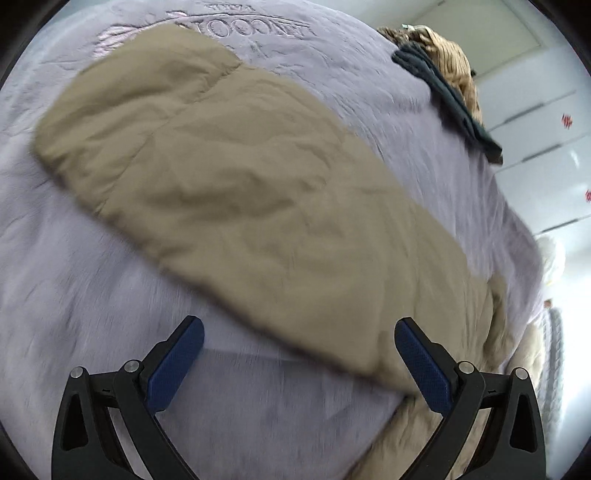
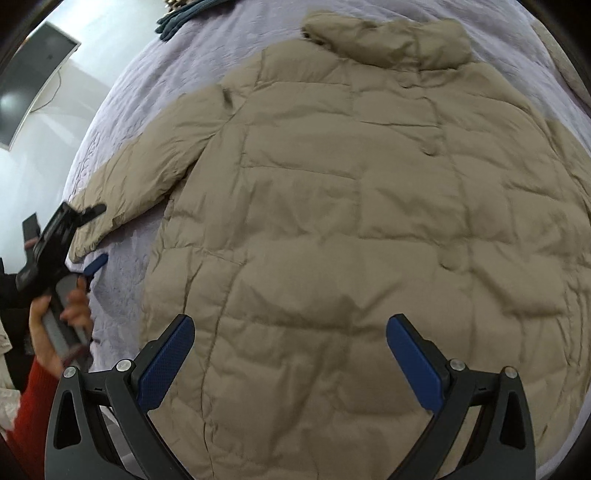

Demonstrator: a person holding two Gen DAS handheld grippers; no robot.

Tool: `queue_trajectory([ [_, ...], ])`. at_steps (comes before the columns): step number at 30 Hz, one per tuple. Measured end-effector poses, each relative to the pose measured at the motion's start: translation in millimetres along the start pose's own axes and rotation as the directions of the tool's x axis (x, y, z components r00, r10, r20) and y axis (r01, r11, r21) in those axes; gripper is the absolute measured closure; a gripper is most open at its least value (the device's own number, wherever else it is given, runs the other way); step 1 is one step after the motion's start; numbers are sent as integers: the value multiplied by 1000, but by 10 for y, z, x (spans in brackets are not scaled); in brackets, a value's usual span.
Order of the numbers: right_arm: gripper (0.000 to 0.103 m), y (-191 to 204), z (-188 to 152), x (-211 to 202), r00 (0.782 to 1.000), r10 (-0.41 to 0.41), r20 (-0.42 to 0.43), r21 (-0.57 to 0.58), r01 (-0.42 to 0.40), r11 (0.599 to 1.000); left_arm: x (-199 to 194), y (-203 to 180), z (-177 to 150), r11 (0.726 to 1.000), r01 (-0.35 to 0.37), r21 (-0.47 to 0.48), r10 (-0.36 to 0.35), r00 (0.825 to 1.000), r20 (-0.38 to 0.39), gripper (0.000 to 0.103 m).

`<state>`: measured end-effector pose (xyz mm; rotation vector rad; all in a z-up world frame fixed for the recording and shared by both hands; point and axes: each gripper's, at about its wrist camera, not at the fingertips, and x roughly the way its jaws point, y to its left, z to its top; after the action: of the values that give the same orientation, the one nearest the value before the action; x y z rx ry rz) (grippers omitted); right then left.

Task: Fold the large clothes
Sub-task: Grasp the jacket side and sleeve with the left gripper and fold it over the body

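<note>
A beige quilted puffer jacket (image 2: pixel 351 221) lies flat on a lilac bedspread (image 2: pixel 155 96), collar at the far end, its left sleeve stretched toward the lower left. My right gripper (image 2: pixel 290 332) is open and empty above the jacket's hem. In the left wrist view the sleeve (image 1: pixel 229 192) runs across the bedspread (image 1: pixel 74 277). My left gripper (image 1: pixel 299 334) is open and empty just short of the cuff end; it also shows in the right wrist view (image 2: pixel 92 236) by the cuff, held by a hand.
A brown striped garment (image 1: pixel 450 59) and a dark teal garment (image 1: pixel 454 103) lie at the far edge of the bed. The dark garment also shows in the right wrist view (image 2: pixel 181 16). White cabinets (image 1: pixel 546 129) stand beyond. A dark screen (image 2: pixel 29 81) hangs on the wall.
</note>
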<state>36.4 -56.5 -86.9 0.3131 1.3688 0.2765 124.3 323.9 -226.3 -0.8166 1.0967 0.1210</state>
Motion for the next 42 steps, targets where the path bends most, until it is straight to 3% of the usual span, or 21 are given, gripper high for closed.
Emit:
queue_trajectory([
  [7, 0, 185, 162, 111, 1000, 6, 29, -25, -5, 1000, 130, -75, 405, 997, 79, 3, -79, 995, 65, 0],
  [11, 0, 274, 350, 143, 999, 7, 53, -36, -5, 999, 121, -133, 582, 998, 57, -6, -56, 989, 137, 0],
  [12, 0, 296, 415, 159, 998, 12, 62, -36, -10, 999, 113, -158, 601, 999, 43, 2, -43, 988, 151, 5],
  [14, 0, 341, 550, 191, 996, 21, 81, -35, -18, 999, 86, -201, 649, 999, -13, 43, 5, 986, 168, 32],
  [16, 5, 394, 692, 233, 995, 36, 97, -30, -33, 999, 130, -229, 714, 996, -13, 93, 0, 989, 146, 73],
  [17, 11, 423, 761, 258, 994, 49, 102, -26, -47, 999, 131, -220, 729, 995, 5, 103, -19, 990, 139, 80],
  [18, 34, 458, 826, 289, 993, 58, 107, -22, -56, 998, 112, -214, 735, 994, 5, 109, -20, 990, 138, 83],
  [19, 66, 492, 895, 336, 993, 61, 105, -19, -60, 998, 80, -234, 750, 993, -4, 121, -14, 989, 149, 83],
  [21, 85, 498, 980, 418, 993, 67, 95, 8, -68, 998, -23, -307, 747, 987, -19, 157, -9, 984, 180, 83],
  [28, 88, 654, 1290, 678, 970, 198, 144, 35, -205, 978, -542, -705, 687, 955, 24, 297, -96, 969, 229, 83],
  [32, 88, 760, 1365, 939, 964, 240, 115, 35, -245, 969, -735, -1072, 629, 922, 60, 383, -158, 960, 231, 83],
  [38, 89, 700, 1355, 1244, 967, 248, 65, 88, -253, 963, -764, -1723, 302, 846, 138, 515, -251, 955, 157, 83],
  [42, 89, 573, 1315, 1142, 951, 308, 38, 87, -310, 947, -690, -2272, -27, 770, 169, 615, -294, 950, 107, 83],
])
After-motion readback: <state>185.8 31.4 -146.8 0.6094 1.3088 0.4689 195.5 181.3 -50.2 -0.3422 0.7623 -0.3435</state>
